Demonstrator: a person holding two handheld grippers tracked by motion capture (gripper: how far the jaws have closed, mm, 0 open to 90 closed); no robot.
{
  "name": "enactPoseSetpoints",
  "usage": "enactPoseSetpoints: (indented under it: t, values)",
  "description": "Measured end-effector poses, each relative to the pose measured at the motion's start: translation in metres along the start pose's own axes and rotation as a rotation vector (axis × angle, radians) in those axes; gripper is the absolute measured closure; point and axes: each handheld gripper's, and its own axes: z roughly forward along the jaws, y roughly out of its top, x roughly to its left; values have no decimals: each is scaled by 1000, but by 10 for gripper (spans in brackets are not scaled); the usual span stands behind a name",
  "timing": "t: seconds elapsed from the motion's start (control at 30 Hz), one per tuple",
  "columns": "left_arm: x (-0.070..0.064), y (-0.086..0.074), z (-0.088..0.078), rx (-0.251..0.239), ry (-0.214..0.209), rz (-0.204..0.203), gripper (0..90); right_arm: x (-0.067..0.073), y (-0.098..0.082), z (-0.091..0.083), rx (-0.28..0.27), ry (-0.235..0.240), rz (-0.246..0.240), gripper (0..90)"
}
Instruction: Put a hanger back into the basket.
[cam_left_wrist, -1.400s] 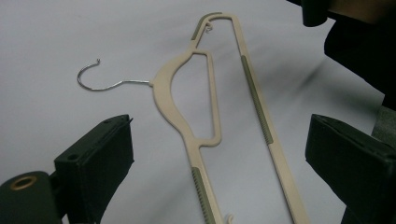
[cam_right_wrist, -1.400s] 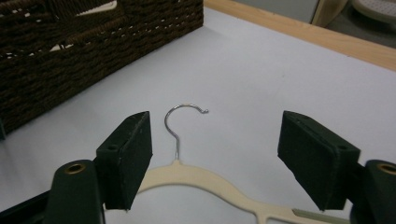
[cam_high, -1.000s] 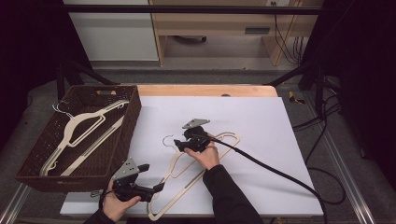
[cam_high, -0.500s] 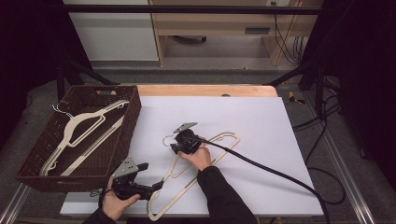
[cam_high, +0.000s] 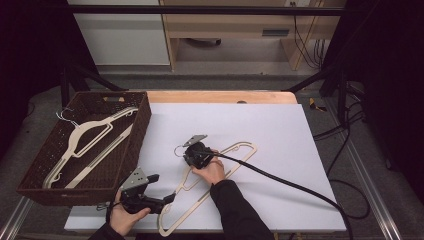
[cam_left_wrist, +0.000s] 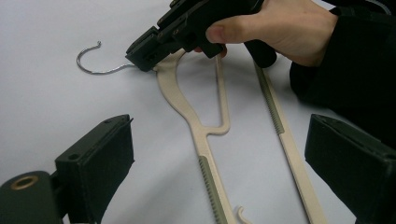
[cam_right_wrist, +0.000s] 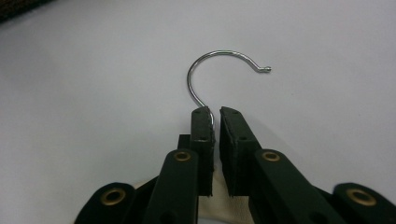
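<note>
A cream wooden hanger (cam_high: 239, 148) with a metal hook (cam_right_wrist: 223, 51) lies flat on the white table. My right gripper (cam_high: 189, 156) is down at the hanger's neck; its jaws have just been closing and now pinch the hook's wire stem, shown close in the right gripper view (cam_right_wrist: 216, 112). The left gripper view looks at that grip from the side, with the right gripper (cam_left_wrist: 154, 46) at the base of the hook (cam_left_wrist: 107, 72). My left gripper (cam_high: 165, 200) stays near the hanger's lower arm, jaws wide open (cam_left_wrist: 219, 172) above the hanger's two arms without touching them.
A dark wicker basket (cam_high: 142, 130) stands at the table's left and holds two more cream hangers (cam_high: 85, 145). The right gripper's black cable (cam_high: 290, 185) trails across the white sheet to the right. The table's front edge runs just below my left hand.
The right gripper has shifted left and down from the hanger's shoulder to its neck and has shut on the hook's stem. The left gripper has stayed where it was.
</note>
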Motion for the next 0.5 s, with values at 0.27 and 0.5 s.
enactPoseSetpoints:
  t: [0.27,0.5]
  values:
    - [1,2,4,6,-2,-9,81,-3,2,0,15,22,26,890]
    - [2,12,24,65,6,-4,84,-3,2,-2,8,36,30,892]
